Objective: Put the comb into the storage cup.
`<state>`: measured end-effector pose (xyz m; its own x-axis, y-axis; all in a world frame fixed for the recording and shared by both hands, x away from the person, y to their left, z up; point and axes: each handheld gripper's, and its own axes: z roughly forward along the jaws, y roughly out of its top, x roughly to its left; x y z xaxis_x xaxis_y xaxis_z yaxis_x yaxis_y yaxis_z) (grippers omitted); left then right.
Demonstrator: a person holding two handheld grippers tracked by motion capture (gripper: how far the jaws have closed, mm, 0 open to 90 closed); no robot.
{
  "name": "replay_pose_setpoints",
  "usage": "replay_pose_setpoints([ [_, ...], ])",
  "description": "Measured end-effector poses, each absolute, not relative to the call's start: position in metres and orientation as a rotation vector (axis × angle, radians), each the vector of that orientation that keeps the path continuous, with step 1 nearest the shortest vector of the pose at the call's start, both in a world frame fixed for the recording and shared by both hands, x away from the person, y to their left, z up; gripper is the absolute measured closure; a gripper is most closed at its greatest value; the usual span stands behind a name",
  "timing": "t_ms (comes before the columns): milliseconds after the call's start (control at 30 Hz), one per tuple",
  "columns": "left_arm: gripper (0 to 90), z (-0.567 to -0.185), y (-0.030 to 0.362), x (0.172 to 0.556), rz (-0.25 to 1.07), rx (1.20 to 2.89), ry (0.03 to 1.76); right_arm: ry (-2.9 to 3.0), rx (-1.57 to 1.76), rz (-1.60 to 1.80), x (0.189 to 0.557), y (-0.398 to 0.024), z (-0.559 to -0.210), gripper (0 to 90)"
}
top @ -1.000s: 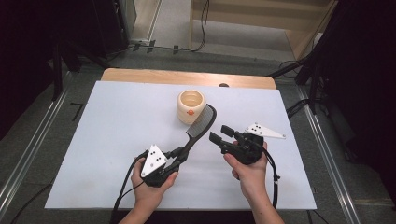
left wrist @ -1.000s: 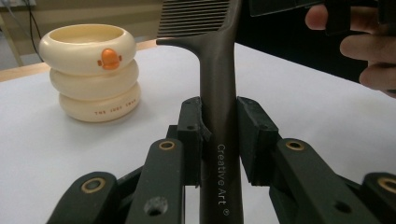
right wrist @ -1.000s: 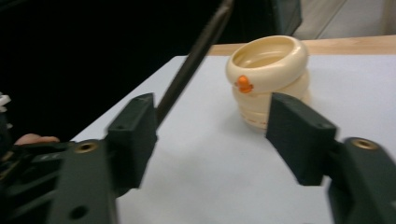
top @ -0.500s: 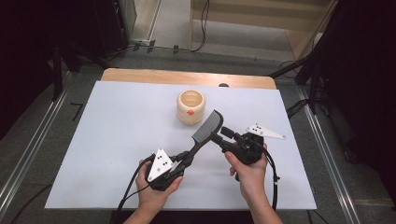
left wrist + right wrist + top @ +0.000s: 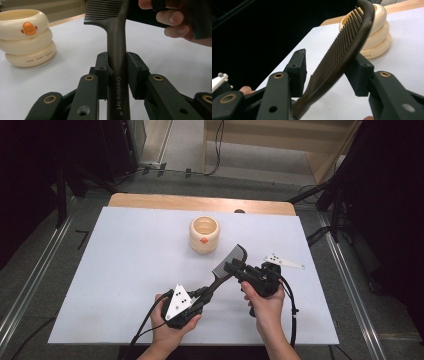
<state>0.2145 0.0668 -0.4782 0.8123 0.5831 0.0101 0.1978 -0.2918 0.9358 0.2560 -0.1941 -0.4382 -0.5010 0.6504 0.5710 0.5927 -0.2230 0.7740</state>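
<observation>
White sheeting covers the worktop (image 5: 125, 270), with a strip of bare wood along its far edge and dark floor and stands around it. Beyond both grippers, well apart from them, stands a cream ringed pot (image 5: 204, 234) with a small orange duck mark on its side; it looks like glazed ceramic, so probably the heaviest and most breakable thing here.

Between the grippers, held off the surface, is the dark comb (image 5: 229, 264). The left gripper (image 5: 117, 71) is clamped on its handle, pads pressing the shaft from both sides just below where the teeth begin, with the printed lettering running down toward the gripper body. The right gripper (image 5: 330, 72) sits astride the toothed end: its jaws have just been closing, with the comb between them. The far pad looks to be against the spine, but a gap still shows between the near pad and the teeth, so I read this as not yet a grip.

By its look the comb is light, rigid moulded plastic with a smooth, somewhat slippery finish. The handle is the sound place to hold, being solid and flat-sided. At the head, the thick curved spine is the better bearing surface; the fine teeth could flex or snap under a squeeze, and the curved taper may let the comb slide out of a loose pinch.
</observation>
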Motion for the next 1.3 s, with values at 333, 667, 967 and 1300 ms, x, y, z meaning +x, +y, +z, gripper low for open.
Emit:
replay_pose_setpoints([
  [333,71.9,-0.48,0.065,0.213,0.416,1.863,0.563,1.92,1.611,1.946,0.256,-0.196,-0.442,69.9],
  [667,60.2,-0.481,0.066,0.217,0.342,1.842,0.541,1.919,1.495,2.064,0.248,-0.195,-0.438,82.8],
  [967,10.2,-0.476,0.078,0.23,0.265,1.81,0.599,1.904,1.37,1.987,0.24,-0.193,-0.43,82.9],
  [1300,0.0,-0.474,0.097,0.231,0.269,1.808,0.637,1.888,1.275,1.926,0.239,-0.195,-0.426,82.9],
])
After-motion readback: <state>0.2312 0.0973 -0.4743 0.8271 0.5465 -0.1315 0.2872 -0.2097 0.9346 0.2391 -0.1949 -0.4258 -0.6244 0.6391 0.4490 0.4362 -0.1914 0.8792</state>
